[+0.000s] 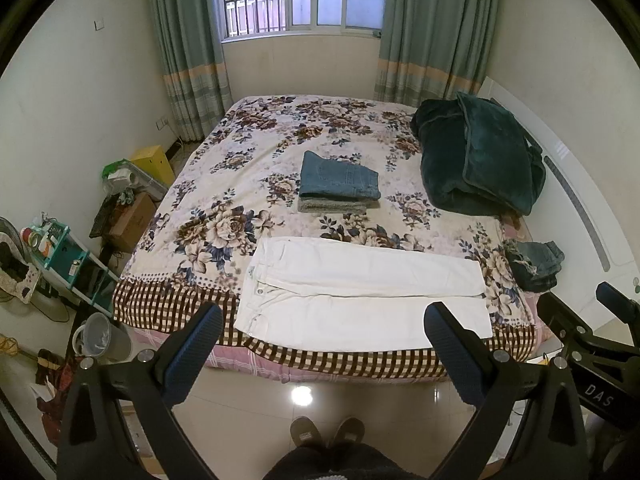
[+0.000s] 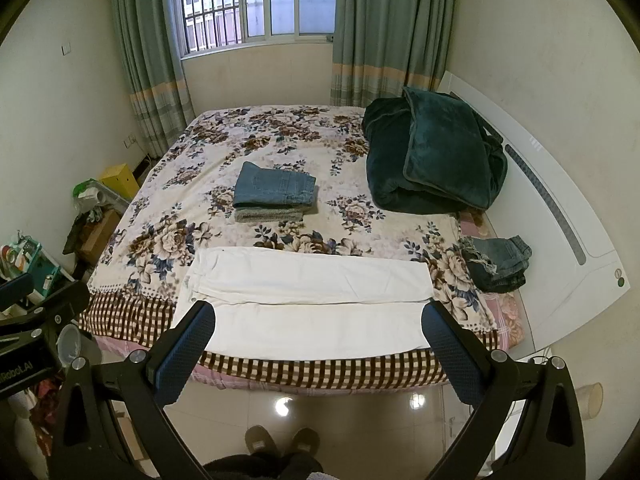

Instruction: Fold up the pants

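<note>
While both grippers' fingers [image 1: 208, 332] gape empty, white pants [image 1: 360, 292] lie flat beyond – untouched

The right gripper [image 1: 592, 360] reads "DAS"; the left gripper [image 2: 24, 344] reads "Robot.AI".

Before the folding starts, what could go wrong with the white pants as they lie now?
1. The white pants lie along the bed's near edge; a pull toward the person may drag them onto the floor.
2. Both tools, left and right, are open and off the cloth; a shallow pinch could catch only the top layer.
3. The folded jeans stack sits just behind, so a far fold might bump it.
</note>
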A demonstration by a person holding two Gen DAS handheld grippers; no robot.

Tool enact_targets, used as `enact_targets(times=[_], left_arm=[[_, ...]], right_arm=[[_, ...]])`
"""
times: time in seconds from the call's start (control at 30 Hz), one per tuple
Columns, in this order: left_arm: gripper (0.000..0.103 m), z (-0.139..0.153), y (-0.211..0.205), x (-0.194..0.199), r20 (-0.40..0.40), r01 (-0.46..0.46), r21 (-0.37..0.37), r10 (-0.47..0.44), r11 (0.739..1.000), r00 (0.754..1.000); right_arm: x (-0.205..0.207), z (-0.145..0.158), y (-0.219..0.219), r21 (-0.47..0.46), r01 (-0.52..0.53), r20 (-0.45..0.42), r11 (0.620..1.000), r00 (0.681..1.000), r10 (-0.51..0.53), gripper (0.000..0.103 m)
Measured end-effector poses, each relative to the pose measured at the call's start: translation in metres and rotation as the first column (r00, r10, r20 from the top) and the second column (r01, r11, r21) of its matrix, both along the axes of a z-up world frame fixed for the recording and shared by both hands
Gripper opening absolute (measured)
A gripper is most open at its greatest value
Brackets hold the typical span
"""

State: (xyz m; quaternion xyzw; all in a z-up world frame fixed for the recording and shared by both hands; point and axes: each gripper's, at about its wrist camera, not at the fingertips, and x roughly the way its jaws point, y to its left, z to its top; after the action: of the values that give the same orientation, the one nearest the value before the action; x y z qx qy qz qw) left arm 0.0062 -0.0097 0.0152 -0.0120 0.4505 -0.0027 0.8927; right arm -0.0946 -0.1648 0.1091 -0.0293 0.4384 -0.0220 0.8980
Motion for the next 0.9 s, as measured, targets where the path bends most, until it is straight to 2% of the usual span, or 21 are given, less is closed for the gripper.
enact_targets(times=[0.9], left_arm=[[0.103,0.0004,0.0003,-0.0001,0.004,0.000,-0.001,0.000,1.000,1.000]], right_arm=[[-0.0002,0.0044,0.0015,0.004,-0.003,0.002,1.000,1.000,0.003,0.103]])
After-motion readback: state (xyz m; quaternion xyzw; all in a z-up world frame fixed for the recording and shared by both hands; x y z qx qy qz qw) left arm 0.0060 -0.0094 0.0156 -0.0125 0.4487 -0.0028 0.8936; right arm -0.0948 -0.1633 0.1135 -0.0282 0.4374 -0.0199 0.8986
